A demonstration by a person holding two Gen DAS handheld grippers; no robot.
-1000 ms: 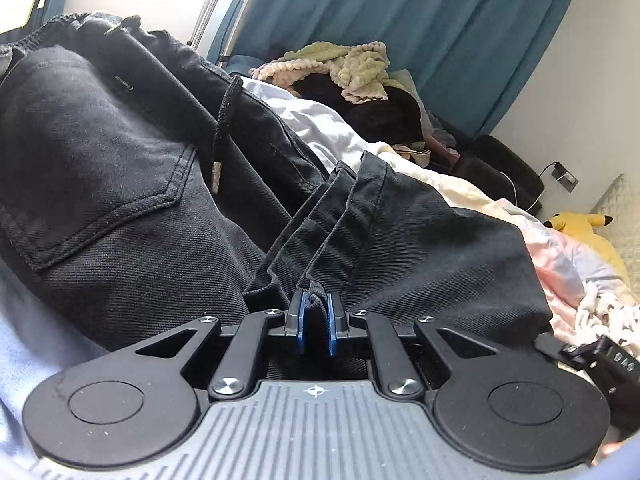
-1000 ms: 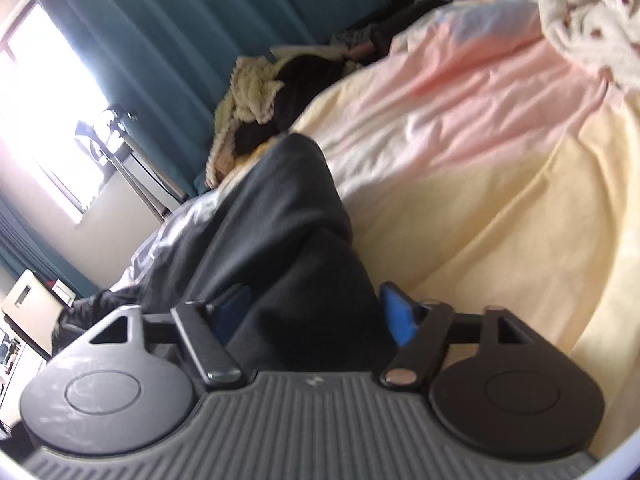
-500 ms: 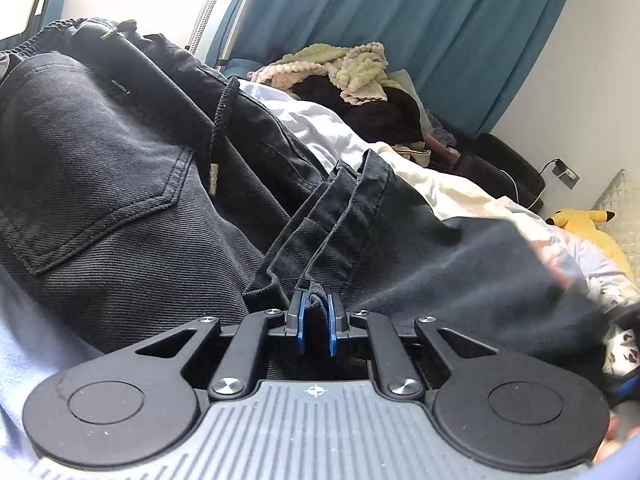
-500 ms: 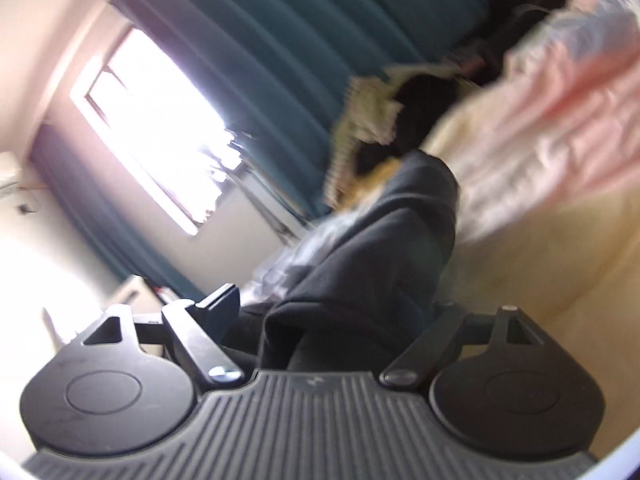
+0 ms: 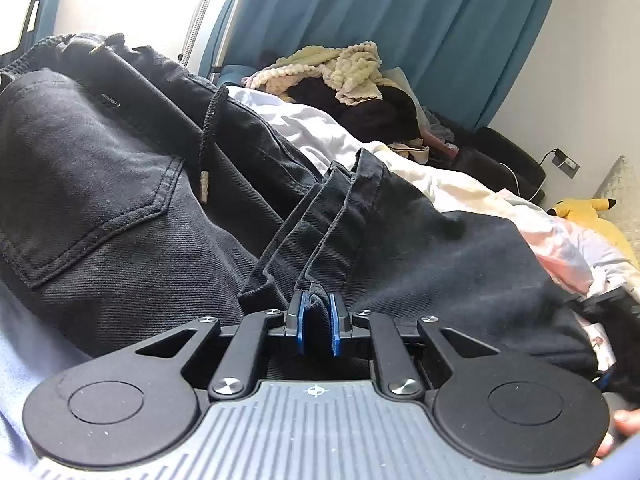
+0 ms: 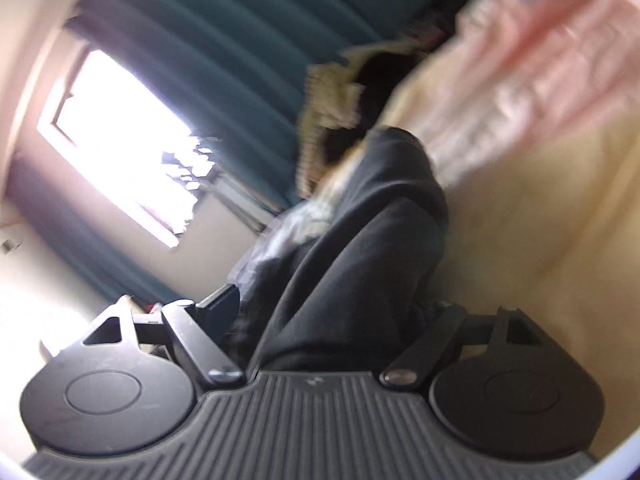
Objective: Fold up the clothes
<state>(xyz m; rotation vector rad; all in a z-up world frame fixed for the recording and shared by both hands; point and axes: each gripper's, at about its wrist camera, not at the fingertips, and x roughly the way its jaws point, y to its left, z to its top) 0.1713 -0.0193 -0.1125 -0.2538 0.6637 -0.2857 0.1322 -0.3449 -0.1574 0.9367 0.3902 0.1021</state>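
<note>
Left gripper [image 5: 317,322] clamped on black jeans [image 5: 120,200] hem; right gripper [image 6: 332,316] spread wide around jeans fold (blurred)

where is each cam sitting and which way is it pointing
Left wrist: sits on the left gripper, low over the bed, looking along its fingers across the black jeans toward the teal curtain; its jaws pinch a jeans hem, and a fingertip shows at bottom right.
Right wrist: sits on the right gripper, rolled and blurred, looking along a dark jeans fold between wide-apart jaws toward the window; no hand shows.
Shared: jeans, curtain, and the cream knit pile.
</note>
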